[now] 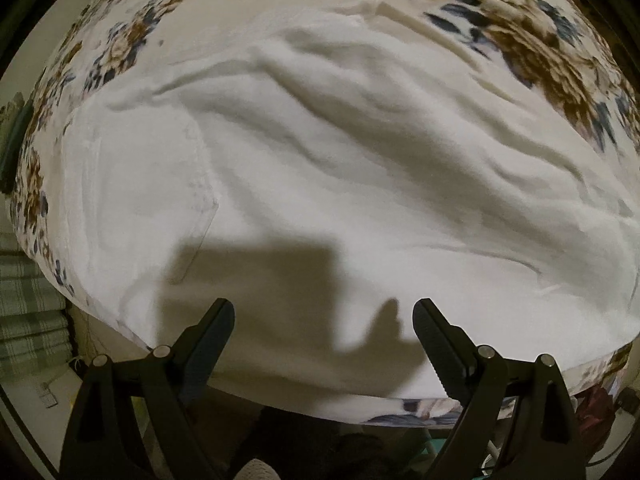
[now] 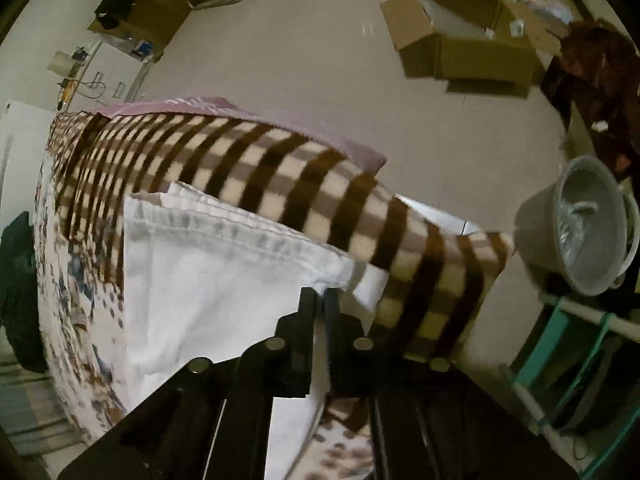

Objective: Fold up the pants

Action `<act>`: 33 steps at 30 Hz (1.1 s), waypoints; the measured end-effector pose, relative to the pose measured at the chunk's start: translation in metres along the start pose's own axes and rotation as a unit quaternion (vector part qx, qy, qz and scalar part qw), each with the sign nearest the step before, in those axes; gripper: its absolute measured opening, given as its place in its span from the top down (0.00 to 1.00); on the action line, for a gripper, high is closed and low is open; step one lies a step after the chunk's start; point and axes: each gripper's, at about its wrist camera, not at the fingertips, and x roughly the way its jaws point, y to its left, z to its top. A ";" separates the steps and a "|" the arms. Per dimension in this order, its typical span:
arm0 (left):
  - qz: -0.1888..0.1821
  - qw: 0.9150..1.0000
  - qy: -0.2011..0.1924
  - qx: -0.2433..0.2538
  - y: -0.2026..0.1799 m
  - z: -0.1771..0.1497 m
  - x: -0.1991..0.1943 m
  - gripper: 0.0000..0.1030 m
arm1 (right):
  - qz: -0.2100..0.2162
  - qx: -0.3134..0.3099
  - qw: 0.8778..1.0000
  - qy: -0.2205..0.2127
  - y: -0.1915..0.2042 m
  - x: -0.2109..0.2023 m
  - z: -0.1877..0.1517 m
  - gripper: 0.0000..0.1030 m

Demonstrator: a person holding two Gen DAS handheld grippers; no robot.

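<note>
The white pants [image 1: 320, 200] lie wrinkled on the floral bed [image 1: 540, 40]; they look soft and limp. The right hand-held gripper [image 2: 322, 296] pinches the hemmed edge, a good hold. The left hand-held gripper [image 1: 324, 316] hovers spread above them.

Left wrist cam looks down and forward from close above the bed's near edge, white pants [image 1: 320, 184] filling the frame over the floral sheet [image 1: 540, 48]. Right wrist cam sits very near the pants' hem [image 2: 224, 236], tilted, facing across the bed's end toward the floor [image 2: 320, 92]. Shared between views: pants and sheet.
</note>
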 end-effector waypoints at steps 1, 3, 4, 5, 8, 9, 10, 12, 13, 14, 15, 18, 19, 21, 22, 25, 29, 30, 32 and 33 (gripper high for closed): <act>-0.001 1.000 -0.002 0.003 -0.003 0.002 -0.002 0.11 | -0.015 -0.003 1.000 -0.002 0.004 0.001 -0.002 1.00; -0.002 1.000 -0.006 0.009 -0.009 0.003 -0.005 0.11 | -0.051 0.004 0.999 0.006 -0.011 0.004 0.001 1.00; -0.004 1.000 -0.008 0.013 -0.002 0.004 -0.004 0.11 | -0.046 0.010 0.999 0.022 -0.018 0.008 0.002 1.00; -0.006 1.000 -0.007 0.017 -0.005 0.005 -0.006 0.11 | -0.036 0.013 0.999 0.039 -0.022 0.010 0.004 1.00; -0.015 0.999 -0.012 0.026 -0.017 0.018 -0.017 0.11 | -0.004 -0.022 0.999 0.043 -0.012 -0.004 0.011 0.92; -0.016 0.999 -0.015 0.029 -0.021 0.019 -0.020 0.11 | 0.002 -0.057 0.998 0.032 0.003 -0.013 0.014 0.74; -0.016 0.999 -0.020 0.035 -0.025 0.020 -0.023 0.11 | 0.005 -0.083 0.996 0.022 0.016 -0.019 0.015 0.51; -0.011 0.998 -0.031 0.046 -0.034 0.021 -0.027 0.11 | 0.012 -0.153 0.988 0.003 0.052 -0.026 0.021 0.44; -0.009 0.998 -0.036 0.052 -0.040 0.022 -0.030 0.11 | 0.007 -0.180 0.984 0.000 0.068 -0.025 0.023 0.43; -0.008 0.998 -0.040 0.056 -0.048 0.025 -0.032 0.11 | -0.002 -0.216 0.976 -0.004 0.089 -0.019 0.027 0.41; -0.009 0.997 -0.043 0.059 -0.055 0.027 -0.033 0.11 | -0.012 -0.244 0.970 -0.006 0.106 -0.011 0.030 0.40; -0.014 0.996 -0.053 0.064 -0.066 0.031 -0.039 0.11 | -0.041 -0.287 0.957 0.015 0.136 0.019 0.041 0.40; -0.012 0.996 -0.060 0.067 -0.066 0.035 -0.044 0.11 | -0.038 -0.292 0.955 0.029 0.140 0.030 0.043 0.51; -0.011 0.995 -0.072 0.072 -0.073 0.038 -0.051 0.11 | -0.046 -0.307 0.950 0.029 0.142 0.036 0.043 0.85; -0.011 0.994 -0.074 0.073 -0.078 0.040 -0.052 0.11 | -0.041 -0.313 0.949 0.022 0.143 0.034 0.043 0.89; -0.014 0.994 -0.079 0.079 -0.090 0.043 -0.053 0.11 | -0.035 -0.295 0.955 -0.007 0.134 0.016 0.043 0.92; -0.002 0.992 -0.086 0.092 -0.103 0.059 -0.046 0.11 | -0.034 -0.255 0.966 -0.012 0.122 0.009 0.048 0.94; -0.002 0.992 -0.084 0.091 -0.100 0.065 -0.041 0.11 | -0.032 -0.257 0.966 0.003 0.121 0.016 0.049 0.94; 0.000 0.993 -0.080 0.087 -0.099 0.072 -0.036 0.11 | -0.028 -0.260 0.965 0.015 0.121 0.020 0.045 0.93; -0.002 0.993 -0.078 0.085 -0.097 0.075 -0.035 0.11 | -0.020 -0.260 0.965 0.019 0.119 0.017 0.046 0.88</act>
